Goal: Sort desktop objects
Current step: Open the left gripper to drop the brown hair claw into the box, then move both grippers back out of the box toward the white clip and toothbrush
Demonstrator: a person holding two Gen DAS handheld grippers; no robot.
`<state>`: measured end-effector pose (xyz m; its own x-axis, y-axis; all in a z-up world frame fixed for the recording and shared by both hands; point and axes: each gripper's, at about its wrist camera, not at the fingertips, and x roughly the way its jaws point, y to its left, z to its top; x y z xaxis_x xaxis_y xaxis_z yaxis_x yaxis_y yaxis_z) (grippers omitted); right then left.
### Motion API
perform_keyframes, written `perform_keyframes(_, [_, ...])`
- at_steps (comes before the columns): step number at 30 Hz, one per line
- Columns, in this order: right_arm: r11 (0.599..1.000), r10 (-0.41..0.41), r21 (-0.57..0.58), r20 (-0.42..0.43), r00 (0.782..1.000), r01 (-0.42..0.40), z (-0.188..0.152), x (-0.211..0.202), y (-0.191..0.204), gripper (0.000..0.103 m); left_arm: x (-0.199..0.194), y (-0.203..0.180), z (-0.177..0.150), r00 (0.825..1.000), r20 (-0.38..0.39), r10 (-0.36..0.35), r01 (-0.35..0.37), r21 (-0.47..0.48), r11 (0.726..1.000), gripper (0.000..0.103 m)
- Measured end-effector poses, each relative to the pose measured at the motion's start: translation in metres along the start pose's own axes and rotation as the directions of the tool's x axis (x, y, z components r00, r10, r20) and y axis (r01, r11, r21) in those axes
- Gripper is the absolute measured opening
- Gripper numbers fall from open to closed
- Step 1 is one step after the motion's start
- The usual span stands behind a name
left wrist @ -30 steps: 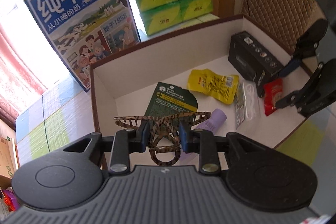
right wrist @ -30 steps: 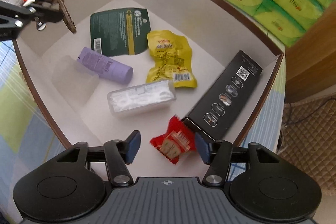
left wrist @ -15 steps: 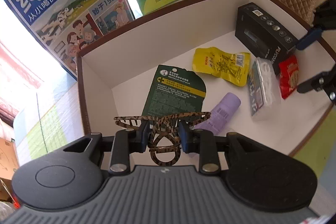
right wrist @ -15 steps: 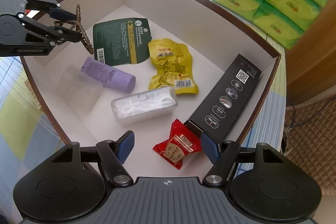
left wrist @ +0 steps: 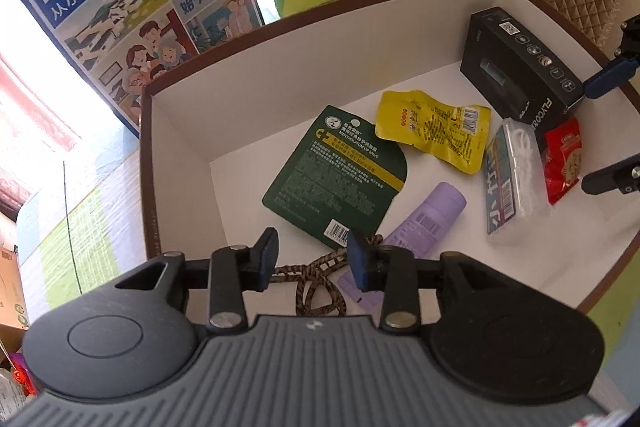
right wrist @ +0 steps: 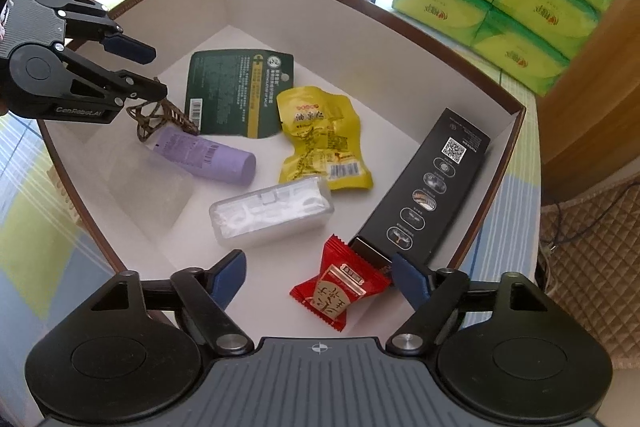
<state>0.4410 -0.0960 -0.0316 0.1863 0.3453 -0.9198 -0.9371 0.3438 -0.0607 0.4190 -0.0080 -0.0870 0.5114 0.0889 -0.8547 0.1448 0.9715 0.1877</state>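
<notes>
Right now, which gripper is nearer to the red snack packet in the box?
Right. The right gripper is open just above the red snack packet, fingers on either side. The left gripper is at the far corner, over the hair clip.

The left gripper (left wrist: 312, 259) has its jaws spread apart and it points down at an angle. The right gripper (right wrist: 320, 277) is wide open too, with both blue fingertips (right wrist: 228, 277) well separated
</notes>
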Motion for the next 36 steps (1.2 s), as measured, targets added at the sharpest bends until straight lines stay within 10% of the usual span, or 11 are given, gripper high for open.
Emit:
perform_keyframes(19, [0.999, -0.004, 0.039, 0.035, 0.999, 0.003, -0.004, -0.012, 0.006, 0.099, -0.039, -0.002, -0.005, 1.0, 0.029, 0.005, -0.004, -0.04, 0.999, 0.081])
perform_keyframes(36, [0.989, -0.025, 0.149, 0.112, 0.993, 0.008, -0.016, -0.04, 0.011, 0.101, -0.089, -0.008, -0.022, 0.996, 0.081, 0.025, -0.016, -0.117, 0.993, 0.088])
